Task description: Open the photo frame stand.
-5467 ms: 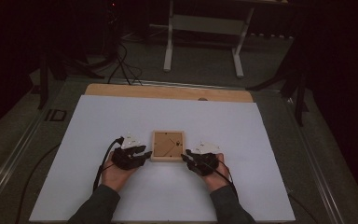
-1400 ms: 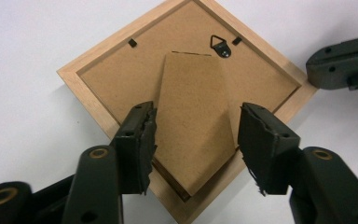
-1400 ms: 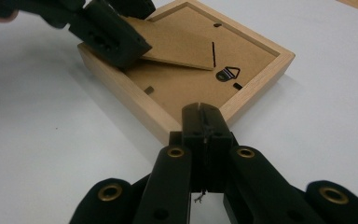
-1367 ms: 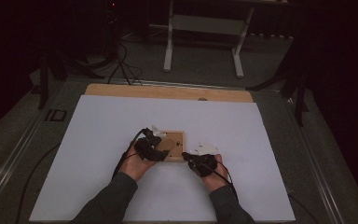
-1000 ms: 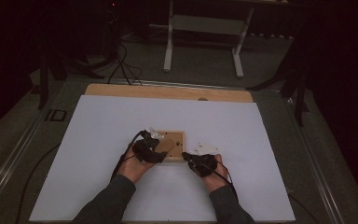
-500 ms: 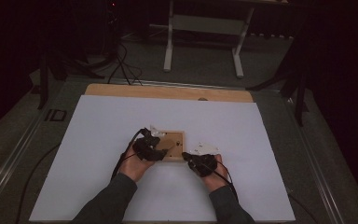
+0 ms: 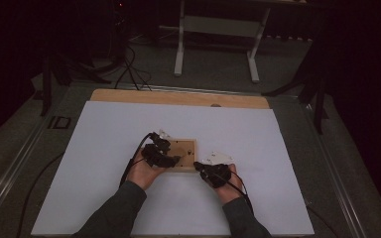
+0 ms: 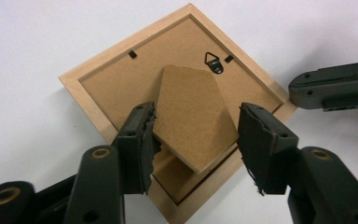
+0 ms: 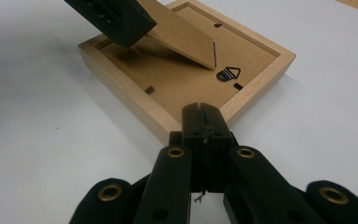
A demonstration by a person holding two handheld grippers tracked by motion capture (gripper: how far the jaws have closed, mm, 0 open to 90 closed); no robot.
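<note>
The picture frame (image 8: 88, 88) is made of pale, bare wood with a smooth matt finish and a fine grain. Its backing board (image 8: 121, 88) is seen to be brown fibreboard, dull and slightly fuzzy, and the stand flap (image 8: 191, 116) is cut from the same matt board, with raw edges. A small hanger (image 8: 213, 61) of dark metal with a faint sheen is fixed to the board. The left gripper (image 8: 196, 149) is moulded in matt black plastic, its pads rough and torn at the edges, with brass-coloured bushings. The right gripper (image 9: 204, 122) looks alike. The counter (image 7: 104, 134) is covered by a smooth, matt white sheet; a wooden edge (image 7: 178, 98) is left bare.
</note>
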